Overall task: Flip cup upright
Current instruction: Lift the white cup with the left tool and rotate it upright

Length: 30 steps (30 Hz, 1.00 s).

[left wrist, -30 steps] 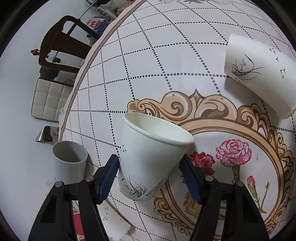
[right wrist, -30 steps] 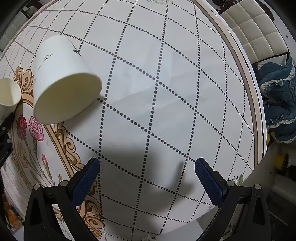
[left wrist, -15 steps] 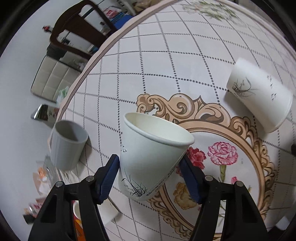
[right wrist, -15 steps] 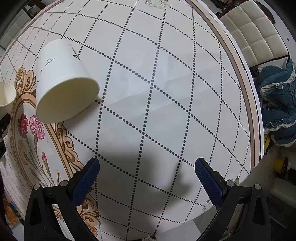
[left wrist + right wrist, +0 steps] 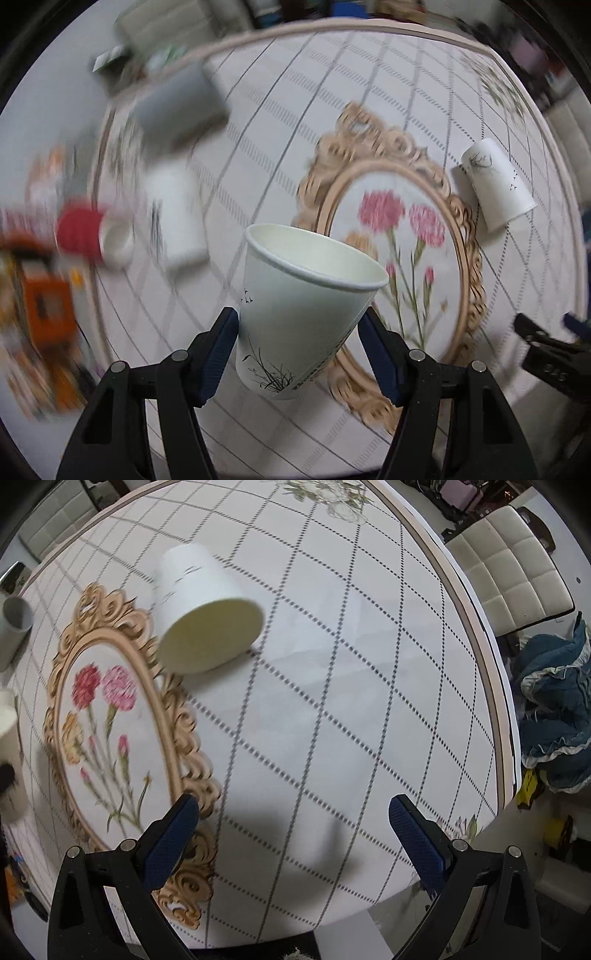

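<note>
My left gripper is shut on a white paper cup with an ink grass print, held mouth-up and tilted, above the table. A second white paper cup lies on its side at the right of the floral medallion; in the right wrist view it lies with its mouth towards me. My right gripper is open and empty above the cloth, well short of that cup. It shows at the right edge of the left wrist view.
A round table with a dotted-grid cloth and floral medallion. A grey cup, another white paper cup and a red cup show blurred at the left. A padded chair and blue cloth lie beyond the right rim.
My left gripper has swung with the cup, so the view turned and blurred; more cups show at the left. The right gripper has shifted, and the lying cup now sits nearer the view's middle.
</note>
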{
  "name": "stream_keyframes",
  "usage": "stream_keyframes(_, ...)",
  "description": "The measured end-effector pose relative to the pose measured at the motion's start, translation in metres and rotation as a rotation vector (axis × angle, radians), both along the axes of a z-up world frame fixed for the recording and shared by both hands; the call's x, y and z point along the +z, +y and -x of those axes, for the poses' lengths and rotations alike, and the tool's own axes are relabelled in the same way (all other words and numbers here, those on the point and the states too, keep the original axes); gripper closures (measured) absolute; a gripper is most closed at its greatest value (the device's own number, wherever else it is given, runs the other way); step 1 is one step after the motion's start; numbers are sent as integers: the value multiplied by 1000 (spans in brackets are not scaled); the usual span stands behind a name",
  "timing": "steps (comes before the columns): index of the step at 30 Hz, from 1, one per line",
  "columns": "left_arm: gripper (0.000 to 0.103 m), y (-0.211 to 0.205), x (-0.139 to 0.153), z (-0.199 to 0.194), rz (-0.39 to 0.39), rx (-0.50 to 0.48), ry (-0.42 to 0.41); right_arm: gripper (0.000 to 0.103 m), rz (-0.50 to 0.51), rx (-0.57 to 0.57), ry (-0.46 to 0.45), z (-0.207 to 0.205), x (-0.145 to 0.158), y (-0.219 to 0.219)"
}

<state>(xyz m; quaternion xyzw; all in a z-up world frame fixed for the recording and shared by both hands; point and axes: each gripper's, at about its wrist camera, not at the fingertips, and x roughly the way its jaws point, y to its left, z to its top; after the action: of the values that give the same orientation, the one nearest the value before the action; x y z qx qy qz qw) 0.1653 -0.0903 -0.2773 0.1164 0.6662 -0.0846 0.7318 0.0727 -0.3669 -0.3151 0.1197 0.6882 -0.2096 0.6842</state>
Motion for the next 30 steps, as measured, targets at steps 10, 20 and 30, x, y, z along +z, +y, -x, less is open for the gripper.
stream_keyframes(10,39,60,-55,55,239,368,257,0,20,62,40,22,-16,41)
stream_keyframes(20,36,55,-82,61,291,412,286,0,22,57,82,31,-31,37)
stream_keyframes(30,6,29,-84,52,248,320,282,0,22,44,93,32,-36,35)
